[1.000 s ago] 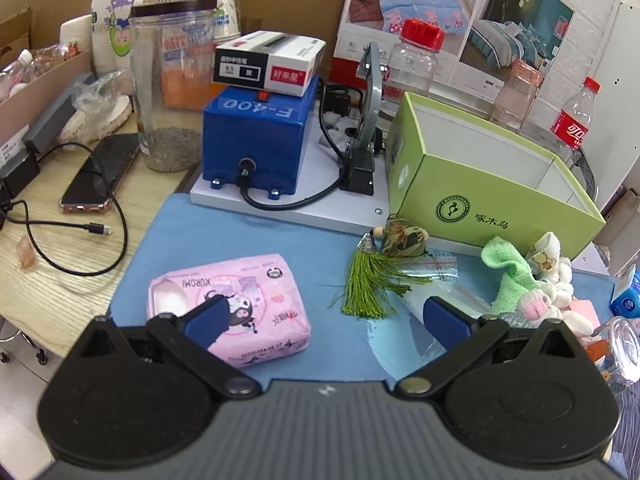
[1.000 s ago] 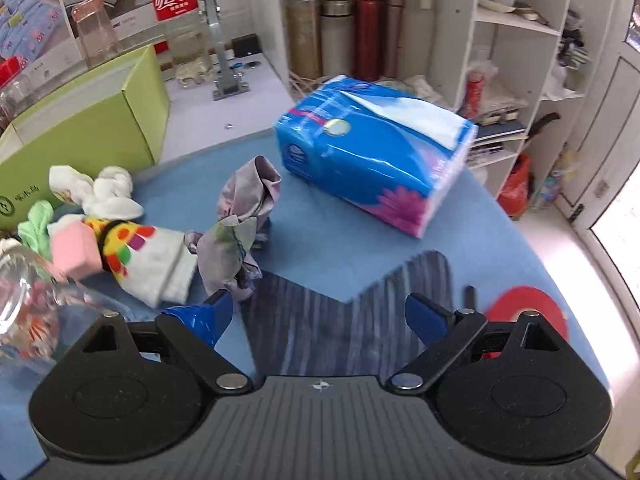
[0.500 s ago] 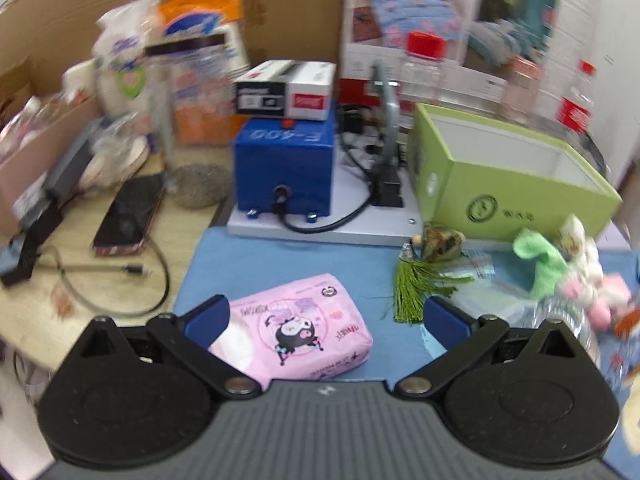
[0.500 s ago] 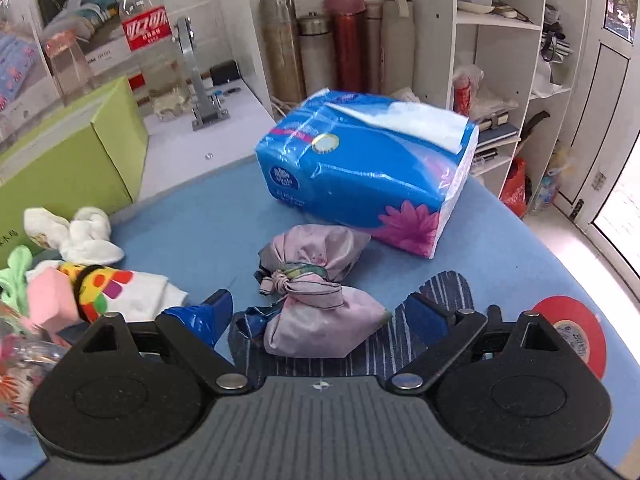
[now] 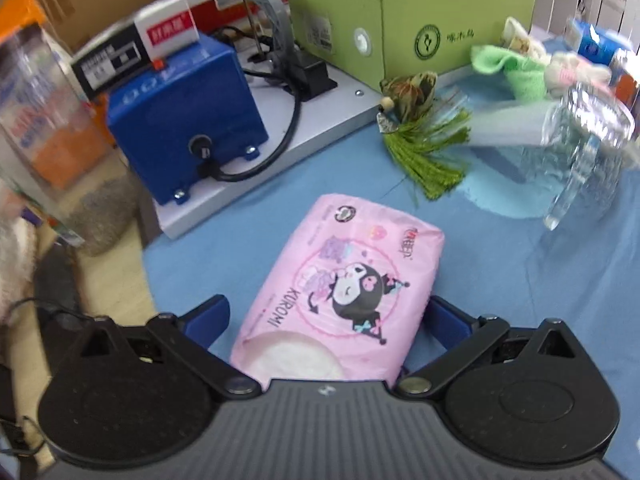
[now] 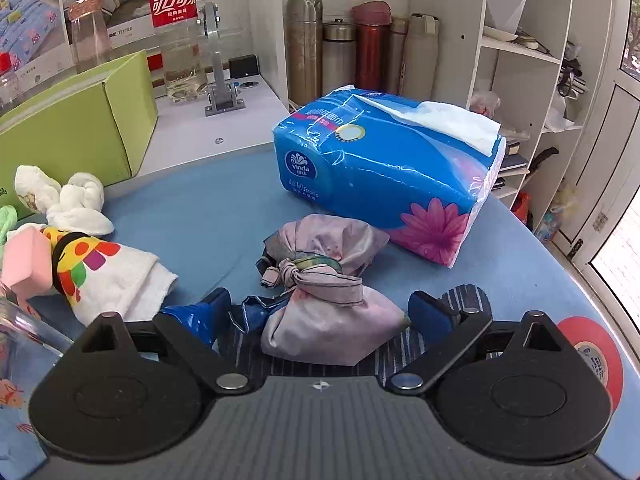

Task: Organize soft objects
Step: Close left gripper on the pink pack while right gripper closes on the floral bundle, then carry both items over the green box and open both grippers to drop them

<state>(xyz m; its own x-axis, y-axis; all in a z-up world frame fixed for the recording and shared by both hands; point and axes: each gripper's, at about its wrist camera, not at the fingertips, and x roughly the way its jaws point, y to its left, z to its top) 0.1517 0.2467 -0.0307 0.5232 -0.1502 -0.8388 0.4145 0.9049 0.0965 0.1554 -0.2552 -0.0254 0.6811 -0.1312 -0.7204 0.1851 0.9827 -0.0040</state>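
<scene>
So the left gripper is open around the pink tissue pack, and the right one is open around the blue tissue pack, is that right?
Not quite. The left gripper is open around the pink tissue pack, as the left wrist view shows. But the right wrist view shows the right gripper open around the knotted cloth bundle, not the blue tissue pack, which lies beyond it.

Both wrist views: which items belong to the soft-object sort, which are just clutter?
Job:
pink Kuromi tissue pack, between open left gripper fingers
knotted pink cloth bundle, between open right gripper fingers
blue Vinda tissue pack
white knotted towel
green open cardboard box, likely the bin

Clutter:
blue metal machine
clear glass mug
red tape roll
</scene>
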